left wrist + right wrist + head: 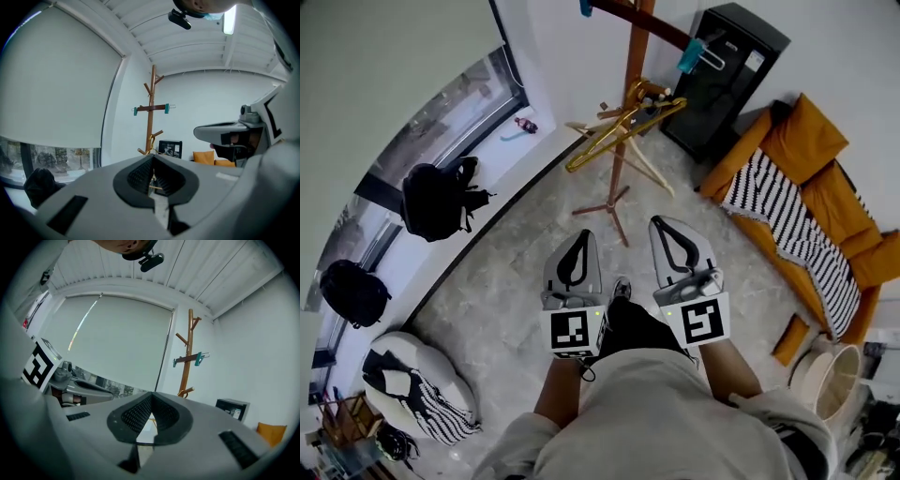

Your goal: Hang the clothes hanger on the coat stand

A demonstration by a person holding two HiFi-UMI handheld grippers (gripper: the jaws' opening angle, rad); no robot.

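**Grey jaws shut and empty, gold hanger on the stand**

Grey pads of the left gripper [152, 156] meet at their tips with nothing held. The right gripper [151, 394] is pressed together the same way, also empty. Both are held level, side by side, in front of the person [628, 412] and aimed at the stand [635, 56].

Pale marbled floor [516, 281] runs from the grippers to a curved wall with a low window [459, 103]. A white blind [51, 84] covers the glass above it, and the ceiling [140, 287] is slatted white.

The gold hanger [623, 134] hangs tilted on a low peg of the stand, well apart from both grippers, with bare floor between. Higher up the pole sits a dark clip hanger [661, 30] with teal clips. A black cabinet [727, 75] stands behind the stand by the wall. An orange sofa [811, 141] with a striped throw [787, 225] lines the floor's right edge. Two backpacks [439, 199] and a beanbag [412, 394] sit along the window edge, and a small bottle [525, 125] is on the sill. A basket [834, 375] is near the lower right corner.

The stand's top is cut off in the head view. A gold sliver shows through the gap behind each gripper's tips, too small to name.
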